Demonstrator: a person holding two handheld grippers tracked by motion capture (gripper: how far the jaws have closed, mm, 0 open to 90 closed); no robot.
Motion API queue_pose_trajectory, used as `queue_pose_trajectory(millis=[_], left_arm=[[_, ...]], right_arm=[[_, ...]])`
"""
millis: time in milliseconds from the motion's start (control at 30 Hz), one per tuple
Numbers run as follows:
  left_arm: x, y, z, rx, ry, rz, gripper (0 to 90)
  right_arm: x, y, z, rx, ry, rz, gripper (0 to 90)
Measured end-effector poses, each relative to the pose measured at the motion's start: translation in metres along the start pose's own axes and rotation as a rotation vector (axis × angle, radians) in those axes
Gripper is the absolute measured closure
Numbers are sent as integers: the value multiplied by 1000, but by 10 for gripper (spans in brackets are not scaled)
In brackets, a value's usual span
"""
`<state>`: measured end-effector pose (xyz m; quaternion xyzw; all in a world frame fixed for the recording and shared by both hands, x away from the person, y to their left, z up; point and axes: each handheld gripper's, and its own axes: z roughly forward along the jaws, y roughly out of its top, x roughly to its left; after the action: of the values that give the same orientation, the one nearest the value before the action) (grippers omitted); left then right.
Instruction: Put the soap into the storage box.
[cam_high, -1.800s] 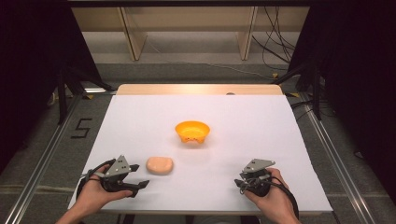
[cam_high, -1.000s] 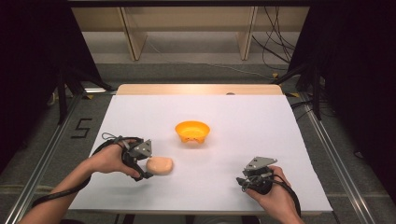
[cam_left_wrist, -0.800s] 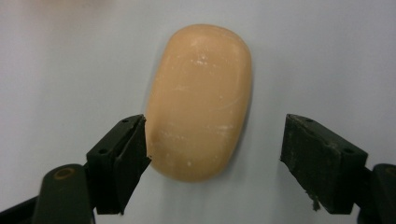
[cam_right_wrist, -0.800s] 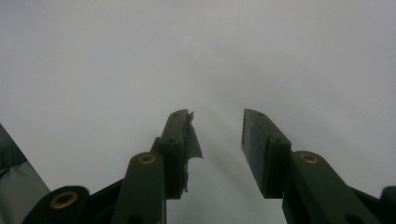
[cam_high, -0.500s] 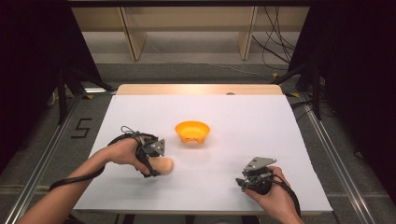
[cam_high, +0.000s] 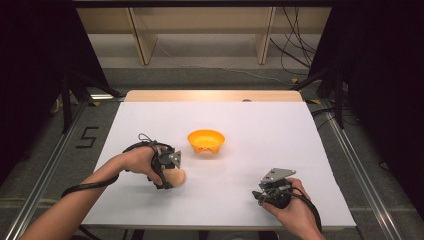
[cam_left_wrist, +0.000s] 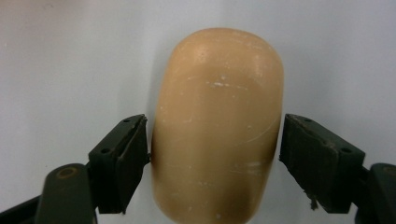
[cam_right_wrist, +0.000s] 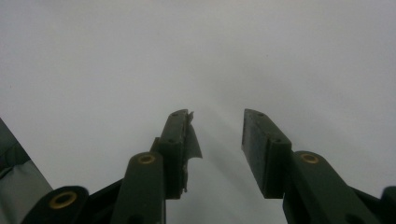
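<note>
Clearly the work in hand is a pick-up of the bun (cam_high: 175, 177), a smooth tan oblong lying on the white table (cam_high: 260, 135). From the high view, the left gripper (cam_high: 169, 172) sits right over the bun with the person's left hand (cam_high: 137, 161) wrapped round its body, tipped downward so the jaws can come at the bun from above; the bun's far end pokes out just beyond the gripper's tip. Ahead of that gripper and a little to its right stands an orange bowl (cam_high: 206, 140), near but apart from the bun, probably where the bun is meant to go. The right gripper (cam_high: 263, 194) rests low at the near edge, well apart from bun and bowl, held by the right hand (cam_high: 295, 207), seemingly parked so it stays out of the way. Next, the left gripper view looks straight down its jaws: they straddle the bun (cam_left_wrist: 217, 126) across its narrow width, the left pad (cam_left_wrist: 133, 156) touching or just shy of its side, the right pad (cam_left_wrist: 310, 156) with a thin gap, so the jaws stand open about as wide as the bun and do not yet squeeze it. Gripping across the short axis suits the jaw span. Last, the right gripper view shows its jaws partly open over bare table (cam_right_wrist: 196, 56), holding nothing; a torn bit of pad lining hangs off the left pad (cam_right_wrist: 180, 144).
</note>
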<state>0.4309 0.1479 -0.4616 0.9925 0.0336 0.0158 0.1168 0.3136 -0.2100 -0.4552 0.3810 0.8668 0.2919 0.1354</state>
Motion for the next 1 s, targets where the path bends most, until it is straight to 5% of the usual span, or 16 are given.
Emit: queue_pose_trajectory(millis=[400, 1000], left_arm=[[2, -1, 4, 6, -34, -31, 311], [-4, -17, 2, -98, 17, -103, 323]], right_arm=[[1, 0, 0, -1, 2, 3, 624], [1, 0, -1, -2, 0, 8, 625]])
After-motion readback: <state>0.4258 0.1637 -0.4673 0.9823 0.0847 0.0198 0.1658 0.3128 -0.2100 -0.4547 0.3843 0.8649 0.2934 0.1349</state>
